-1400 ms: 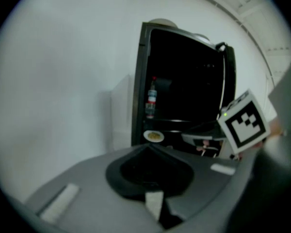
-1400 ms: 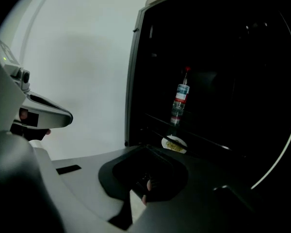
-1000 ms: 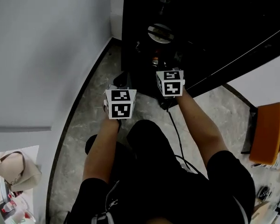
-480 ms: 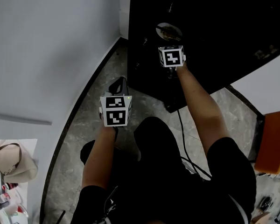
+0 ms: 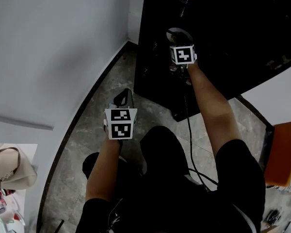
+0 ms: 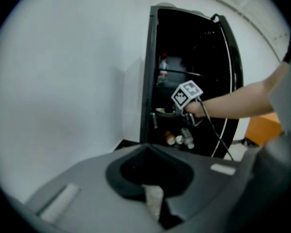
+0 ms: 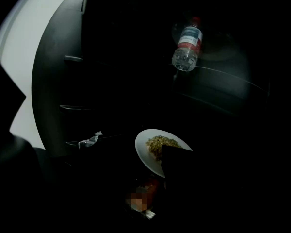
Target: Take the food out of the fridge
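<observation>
A plain white wall (image 5: 48,52) meets a grey marbled floor (image 5: 99,101), with orange furniture (image 5: 284,152) at the right edge.

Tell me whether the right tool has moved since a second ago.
Yes. The right tool went deeper into the fridge, up to the plate; its jaws have just been opening, their gap too dark to read.

The fridge (image 5: 242,28) stands ahead of me, with a wall (image 5: 48,42) to its left. Inside, the plate of food (image 7: 153,152) sits on a shelf, the bottle (image 7: 186,45) on the shelf above it, and small containers (image 6: 177,140) lower down. My right gripper (image 6: 170,111) reaches in just before the plate. My left gripper (image 5: 122,101) hangs outside over the floor (image 5: 87,130), left of the fridge front.
</observation>
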A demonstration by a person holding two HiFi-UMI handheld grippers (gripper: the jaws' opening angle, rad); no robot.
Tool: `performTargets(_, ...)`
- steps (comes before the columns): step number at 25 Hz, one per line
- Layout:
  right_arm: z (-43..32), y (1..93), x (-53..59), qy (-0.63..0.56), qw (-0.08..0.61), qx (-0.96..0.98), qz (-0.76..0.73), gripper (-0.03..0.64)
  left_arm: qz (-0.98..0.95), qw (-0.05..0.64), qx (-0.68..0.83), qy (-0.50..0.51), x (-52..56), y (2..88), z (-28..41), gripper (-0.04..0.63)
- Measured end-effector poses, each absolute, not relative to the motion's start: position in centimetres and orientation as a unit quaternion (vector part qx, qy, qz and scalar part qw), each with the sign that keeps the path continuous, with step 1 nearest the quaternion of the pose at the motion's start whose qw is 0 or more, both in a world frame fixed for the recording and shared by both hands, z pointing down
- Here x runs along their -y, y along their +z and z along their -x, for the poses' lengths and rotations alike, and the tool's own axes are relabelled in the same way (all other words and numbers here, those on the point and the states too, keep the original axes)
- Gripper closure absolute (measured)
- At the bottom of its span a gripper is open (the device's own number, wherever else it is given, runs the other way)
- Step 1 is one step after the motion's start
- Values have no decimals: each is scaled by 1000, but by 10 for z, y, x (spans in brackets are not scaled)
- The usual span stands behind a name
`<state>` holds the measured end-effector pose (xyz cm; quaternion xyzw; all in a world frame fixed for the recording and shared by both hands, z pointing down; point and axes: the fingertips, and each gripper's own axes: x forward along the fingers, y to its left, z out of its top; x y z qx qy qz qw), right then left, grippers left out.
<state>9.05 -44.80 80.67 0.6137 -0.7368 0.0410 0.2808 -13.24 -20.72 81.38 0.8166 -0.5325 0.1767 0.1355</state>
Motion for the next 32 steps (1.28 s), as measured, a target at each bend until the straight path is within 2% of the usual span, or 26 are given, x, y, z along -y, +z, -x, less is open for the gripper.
performTargets(9,-80,819,450,6,331,737,-589,425,-814,137,535,180,199,817,136,595)
performTargets(13,-85,821,449,11,329,730,-599,436,-814,140,535,180,198,818,138,595)
performTargets(15,-87,828,448,29,337,729,-595,458,-813,140,536,180,197,820,139,595)
performTargets(18,-86,834,443,31,361,724,-587,546,-813,139,535,181,195,821,136,595)
performTargets(21,-87,831,444,22,373,720,-585,582,-815,138,534,182,192,821,134,595)
performTargets(26,-90,831,444,-16,396,709,-583,617,-813,144,535,182,191,824,136,595)
performTargets(32,-92,831,441,-39,418,709,-566,618,-815,145,530,186,193,830,129,595)
